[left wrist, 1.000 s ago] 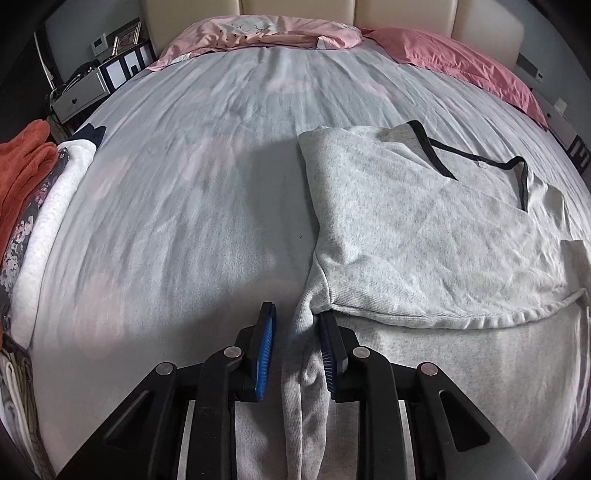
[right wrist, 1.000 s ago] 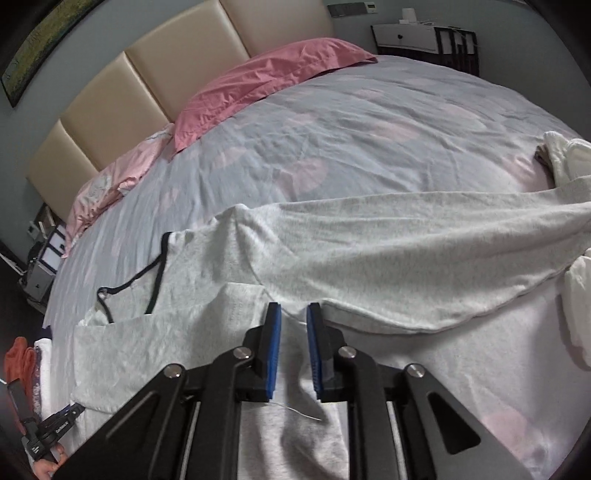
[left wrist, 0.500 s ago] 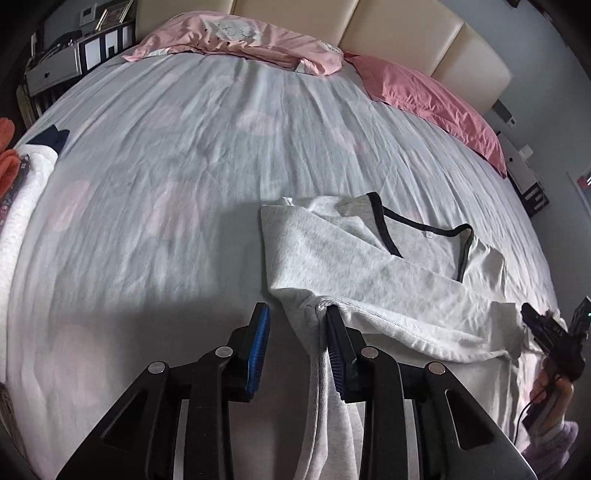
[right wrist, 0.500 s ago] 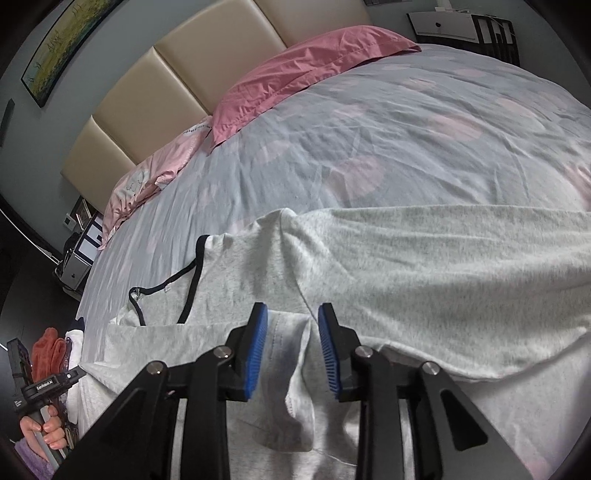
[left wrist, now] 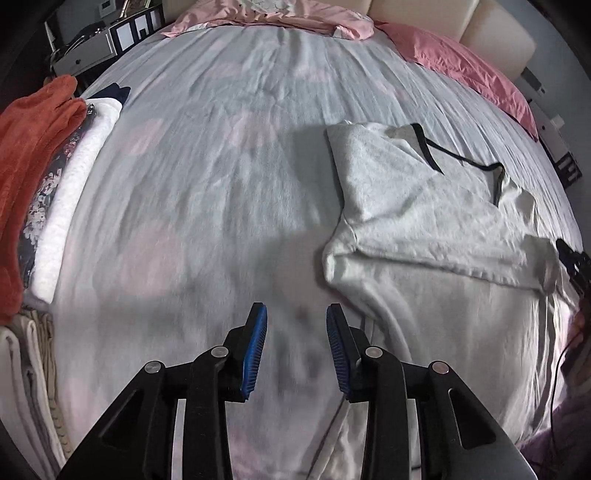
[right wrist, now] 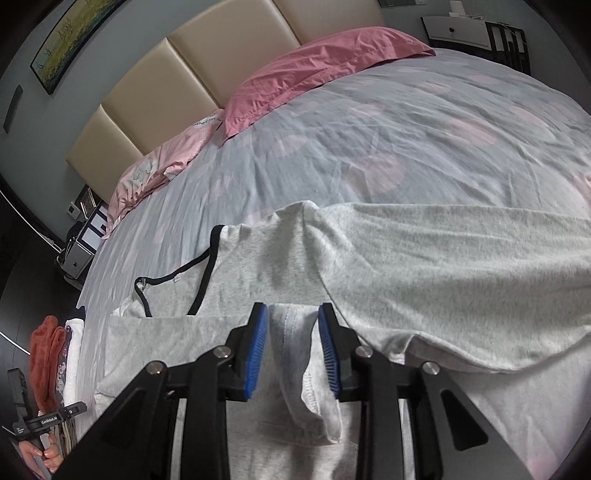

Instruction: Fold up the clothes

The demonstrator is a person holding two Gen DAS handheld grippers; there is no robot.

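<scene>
The left tongs (left wrist: 295, 347) are opening over bare bed sheet (left wrist: 207, 206), the right tongs (right wrist: 291, 350) standing spread around a fold of the soft, limp grey knit top (right wrist: 424, 280), best gripped at its hem.

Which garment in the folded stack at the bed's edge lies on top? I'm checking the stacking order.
The rust-orange fleece garment; the dark floral piece and white knit lie beneath it.

A home bedroom: a wide bed (right wrist: 406, 122) with a padded beige headboard (right wrist: 207, 70) and pink pillows (right wrist: 314, 62) at its far end, a framed picture (right wrist: 74, 37) on the wall, a nightstand (right wrist: 458, 29) beside it, and folded clothes (left wrist: 48, 177) stacked at the left edge.
</scene>
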